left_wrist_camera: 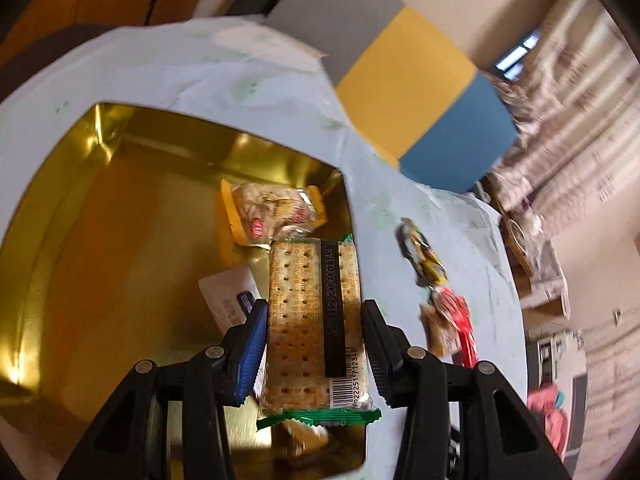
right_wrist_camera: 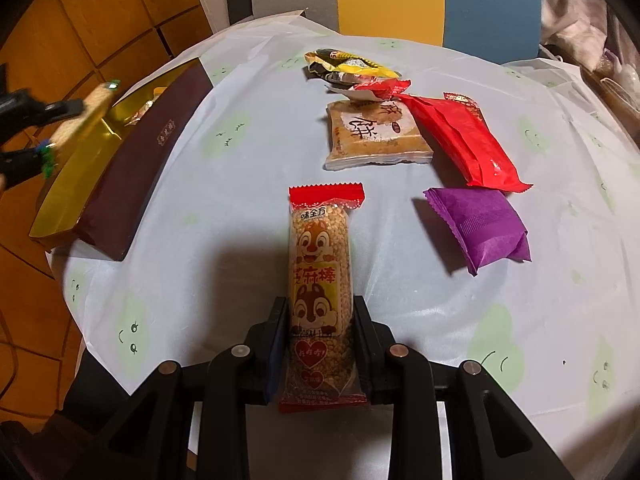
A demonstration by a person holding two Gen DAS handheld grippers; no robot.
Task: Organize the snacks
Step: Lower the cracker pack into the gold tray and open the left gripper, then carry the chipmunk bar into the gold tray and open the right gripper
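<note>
the left gripper (left_wrist_camera: 314, 344) holds a cracker pack (left_wrist_camera: 314, 320) between its pads, hanging over the right edge of the gold tin (left_wrist_camera: 80, 208), which sits at about 9 o'clock on the table (right_wrist_camera: 248, 168) in the right wrist view. two or three wrapped snacks already lie inside, a yellow-ended packet (left_wrist_camera: 272, 214) at 12 o'clock from the crackers. the pack straddles the tin's wall, so a release here could leave it tipped on the rim or sliding out onto the cloth. the picture's right side is smeared, which suggests a fast swing; a loose wrapper could slip in the jaws.

the right gripper (right_wrist_camera: 320, 344) is narrowed onto a sesame stick (right_wrist_camera: 322, 288), held just above the cloth at 6 o'clock. only the lower part is clamped, so the long end may droop or twist. the remaining snacks, purple packet (right_wrist_camera: 478, 228), red packet (right_wrist_camera: 464, 142), tan cake (right_wrist_camera: 374, 136) and a yellow-black one (right_wrist_camera: 348, 66), wait between 12 and 3 o'clock, and both arms heading for the tin together risk bumping.
</note>
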